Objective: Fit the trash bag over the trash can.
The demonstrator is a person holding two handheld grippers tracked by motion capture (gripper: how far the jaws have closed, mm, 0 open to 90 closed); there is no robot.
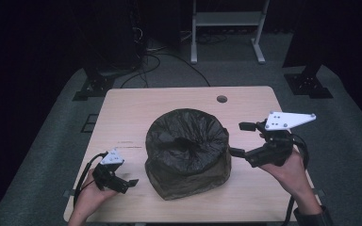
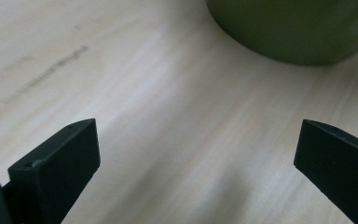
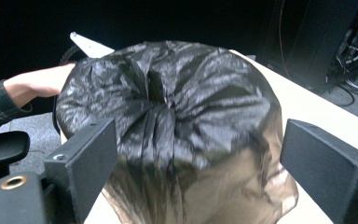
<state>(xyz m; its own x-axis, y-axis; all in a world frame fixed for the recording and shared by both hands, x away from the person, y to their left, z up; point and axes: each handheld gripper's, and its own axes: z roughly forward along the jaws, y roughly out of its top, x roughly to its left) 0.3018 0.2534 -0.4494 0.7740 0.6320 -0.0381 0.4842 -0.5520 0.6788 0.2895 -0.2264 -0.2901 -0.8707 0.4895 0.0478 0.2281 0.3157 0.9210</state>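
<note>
Wooden table: bag-lined bin central. Left gripper and right gripper both gape, empty. Suggest pinching loose bag film low, evenly, either side.

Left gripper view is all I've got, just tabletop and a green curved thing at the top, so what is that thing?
Observer: It is a green bin standing on the table, with a black bag stretched over its top.
Operator: Is the bag pulled all the way down?
Observer: No, the black part covers the upper portion; thinner film hangs loosely near the base in the right gripper view.
Operator: Where is the other hand-held gripper?
Observer: The right hand-held gripper is on the bin's right side, lifted off the table, its jaws open and pointing at the bag with nothing between them.
Operator: And mine?
Observer: The left hand-held gripper sits low near the bin's base, open and empty.
</note>
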